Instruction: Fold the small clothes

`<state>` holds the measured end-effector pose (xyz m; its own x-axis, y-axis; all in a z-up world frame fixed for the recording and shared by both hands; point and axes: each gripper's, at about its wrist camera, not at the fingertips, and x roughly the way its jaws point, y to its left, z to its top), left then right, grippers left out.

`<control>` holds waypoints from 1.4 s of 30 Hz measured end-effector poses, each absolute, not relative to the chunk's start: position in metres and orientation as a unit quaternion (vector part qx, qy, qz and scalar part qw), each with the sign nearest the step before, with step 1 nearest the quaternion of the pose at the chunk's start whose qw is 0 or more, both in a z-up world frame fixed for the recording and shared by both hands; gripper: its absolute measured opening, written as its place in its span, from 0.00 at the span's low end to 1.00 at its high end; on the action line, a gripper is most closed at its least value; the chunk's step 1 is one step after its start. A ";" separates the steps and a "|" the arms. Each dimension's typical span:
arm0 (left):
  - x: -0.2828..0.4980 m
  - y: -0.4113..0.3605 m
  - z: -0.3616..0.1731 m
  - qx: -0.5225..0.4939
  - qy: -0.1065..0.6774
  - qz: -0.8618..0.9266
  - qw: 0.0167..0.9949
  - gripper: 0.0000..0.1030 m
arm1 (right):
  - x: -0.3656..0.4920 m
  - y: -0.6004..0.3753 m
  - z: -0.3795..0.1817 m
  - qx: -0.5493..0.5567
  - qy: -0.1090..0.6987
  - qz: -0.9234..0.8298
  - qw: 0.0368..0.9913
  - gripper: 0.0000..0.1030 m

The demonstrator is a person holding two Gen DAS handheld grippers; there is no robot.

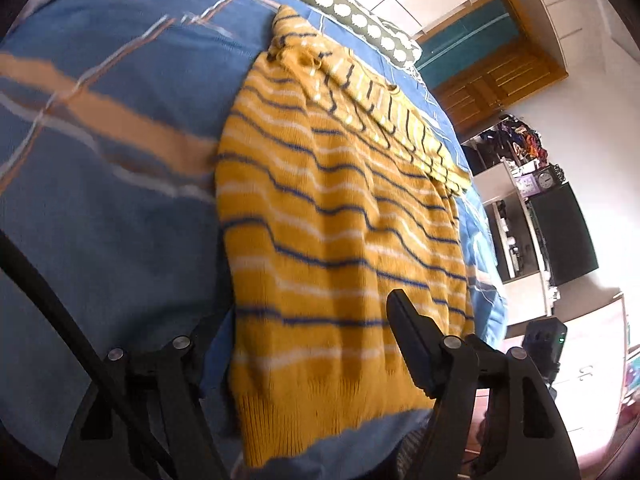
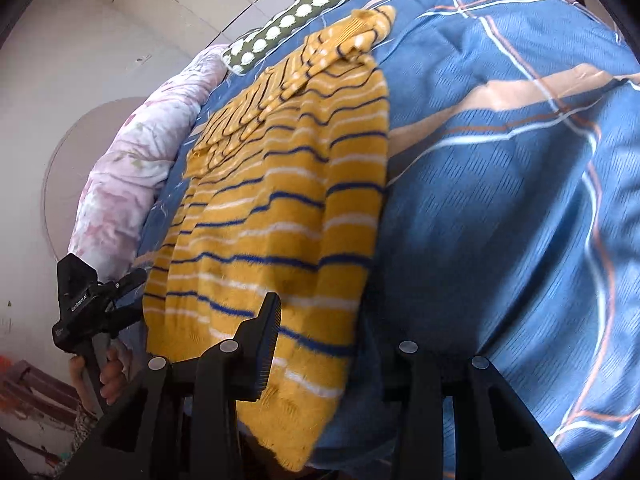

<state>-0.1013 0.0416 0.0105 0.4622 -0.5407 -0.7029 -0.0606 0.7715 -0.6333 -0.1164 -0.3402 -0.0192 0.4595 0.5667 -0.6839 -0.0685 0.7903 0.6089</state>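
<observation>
A yellow knit sweater (image 1: 344, 216) with blue and white stripes lies flat on the blue bedspread (image 1: 112, 208), one sleeve folded across its upper part. Its ribbed hem is nearest me. My left gripper (image 1: 304, 344) is open over the hem: one finger lies on top of the cloth, the other sits under the hem's left corner. In the right wrist view the sweater (image 2: 288, 208) fills the middle. My right gripper (image 2: 320, 340) is open at the hem's right corner, one finger above the knit, the other hidden under the cloth. The left gripper shows there at the left (image 2: 120, 296).
A green pillow with white dots (image 1: 360, 20) lies beyond the sweater's collar. A pink floral quilt (image 2: 132, 168) is bunched at the bed's edge. A wooden door (image 1: 488, 72), shelves and a dark screen (image 1: 560, 232) stand off the bed.
</observation>
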 end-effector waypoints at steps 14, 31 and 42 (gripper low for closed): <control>-0.111 0.031 0.008 -0.287 0.497 -0.132 0.808 0.69 | -0.139 -0.308 -0.026 0.258 0.481 0.217 0.810 0.41; -0.166 0.048 0.090 -0.226 0.431 -0.125 0.864 0.03 | -0.171 -0.320 0.028 0.232 0.445 0.248 0.829 0.07; -0.174 0.060 0.073 -0.194 0.436 -0.084 0.875 0.56 | -0.182 -0.323 0.003 0.220 0.472 0.240 0.820 0.06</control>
